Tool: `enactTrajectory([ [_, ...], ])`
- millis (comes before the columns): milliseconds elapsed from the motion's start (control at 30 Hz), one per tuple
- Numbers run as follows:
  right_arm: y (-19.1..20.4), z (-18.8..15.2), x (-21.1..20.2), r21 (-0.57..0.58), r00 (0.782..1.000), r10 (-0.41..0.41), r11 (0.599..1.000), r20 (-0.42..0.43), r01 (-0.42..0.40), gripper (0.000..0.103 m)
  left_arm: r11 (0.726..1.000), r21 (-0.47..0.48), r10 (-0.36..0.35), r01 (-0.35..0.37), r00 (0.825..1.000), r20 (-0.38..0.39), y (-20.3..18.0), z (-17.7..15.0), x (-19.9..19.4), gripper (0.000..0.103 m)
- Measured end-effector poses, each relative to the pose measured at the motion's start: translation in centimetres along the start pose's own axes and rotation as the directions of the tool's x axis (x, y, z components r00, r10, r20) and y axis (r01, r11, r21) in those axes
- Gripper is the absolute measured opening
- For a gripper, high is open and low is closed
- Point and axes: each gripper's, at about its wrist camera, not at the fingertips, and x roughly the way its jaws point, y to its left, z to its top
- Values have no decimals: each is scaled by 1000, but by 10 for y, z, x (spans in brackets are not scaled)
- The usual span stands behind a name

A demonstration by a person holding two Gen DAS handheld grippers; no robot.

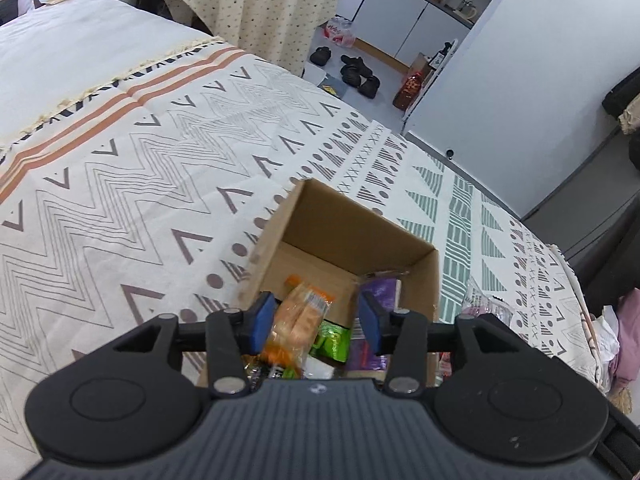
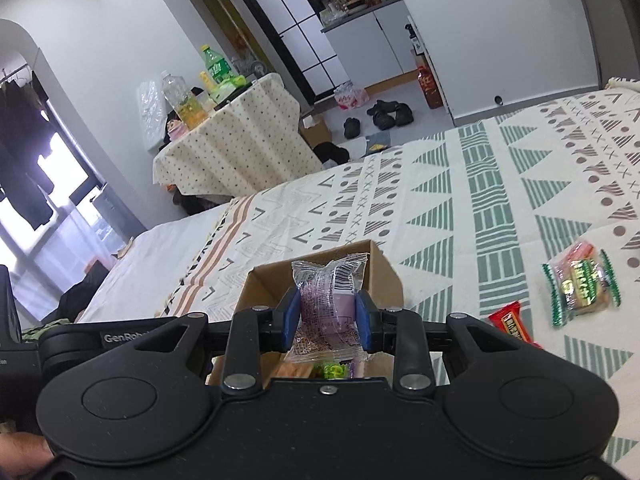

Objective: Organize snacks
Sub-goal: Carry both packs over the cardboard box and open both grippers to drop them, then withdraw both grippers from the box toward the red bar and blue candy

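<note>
An open cardboard box (image 1: 344,220) stands on the patterned bed cover, with a green packet (image 1: 334,342) and a purple packet (image 1: 380,292) inside. My left gripper (image 1: 317,314) hangs over the box, jaws apart. A blurred orange snack packet (image 1: 300,320) sits between them, leaning by the left pad and clear of the right one. In the right wrist view, my right gripper (image 2: 326,312) is shut on a clear packet with a purple snack (image 2: 326,292), held just over the near side of the same box (image 2: 384,276).
On the bed cover to the right of the box lie a green-edged snack packet (image 2: 580,284) and a red one (image 2: 514,322). Another clear packet (image 1: 484,304) lies beside the box. A draped side table (image 2: 240,140) with bottles stands beyond the bed. A hand (image 2: 20,456) shows at the lower left.
</note>
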Motion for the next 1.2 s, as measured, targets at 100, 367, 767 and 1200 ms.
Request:
enactTrajectory([
  [100, 1, -1, 4, 12, 1000, 21, 1000, -15, -21, 30, 1000, -4, 5, -5, 1000, -3, 3, 1, -1, 48],
  [367, -1, 0, -5, 33, 998, 67, 997, -2, -67, 51, 998, 14, 55, -55, 998, 6, -5, 0, -5, 70],
  [767, -36, 8, -36, 112, 999, -41, 993, -3, 41, 63, 993, 63, 99, -101, 995, 24, -34, -16, -17, 83],
  [1200, -69, 17, -79, 138, 999, -50, 989, 21, 47, 98, 991, 115, 71, -71, 997, 6, -91, -43, -30, 92],
])
